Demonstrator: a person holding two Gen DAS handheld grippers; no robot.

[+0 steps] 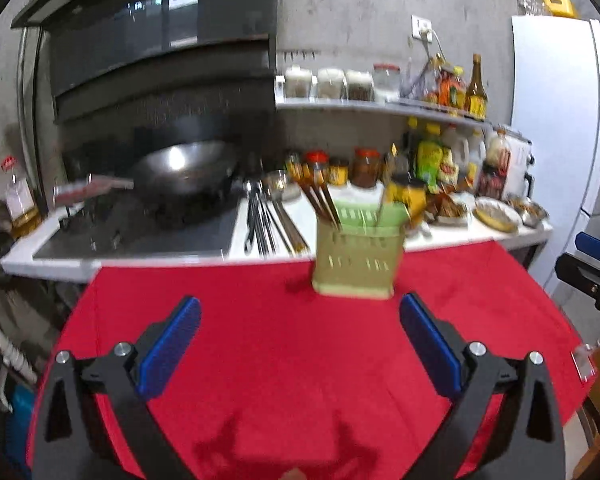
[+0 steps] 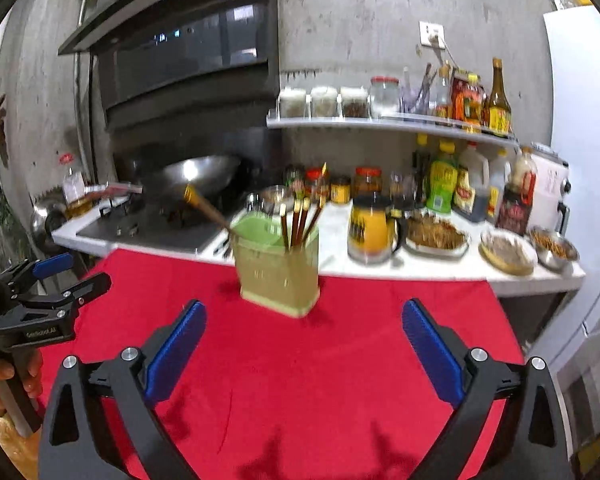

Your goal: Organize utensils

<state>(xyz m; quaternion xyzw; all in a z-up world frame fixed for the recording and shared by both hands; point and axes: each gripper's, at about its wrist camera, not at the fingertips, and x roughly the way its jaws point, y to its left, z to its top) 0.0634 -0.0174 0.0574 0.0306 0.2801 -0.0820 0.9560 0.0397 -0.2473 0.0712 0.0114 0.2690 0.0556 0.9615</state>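
Observation:
A pale green slotted utensil holder (image 1: 356, 256) stands near the far edge of the red cloth (image 1: 260, 360). Brown chopsticks (image 1: 320, 202) stick up out of it. The right wrist view shows the same holder (image 2: 278, 268) with chopsticks (image 2: 300, 220) and a wooden-handled utensil (image 2: 208, 210) leaning out to the left. Several loose utensils (image 1: 268, 224) lie on the white counter behind it. My left gripper (image 1: 300, 304) is open over the cloth, short of the holder, holding nothing. My right gripper (image 2: 304, 306) is likewise open and empty, just in front of the holder.
A wok (image 1: 184, 170) sits on the stove (image 1: 140, 236) at the back left. Jars, sauce bottles, a yellow mug (image 2: 374, 228) and dishes of food (image 2: 508, 250) crowd the counter. A shelf (image 2: 380, 124) hangs above it and a white fridge (image 1: 556, 120) stands at right.

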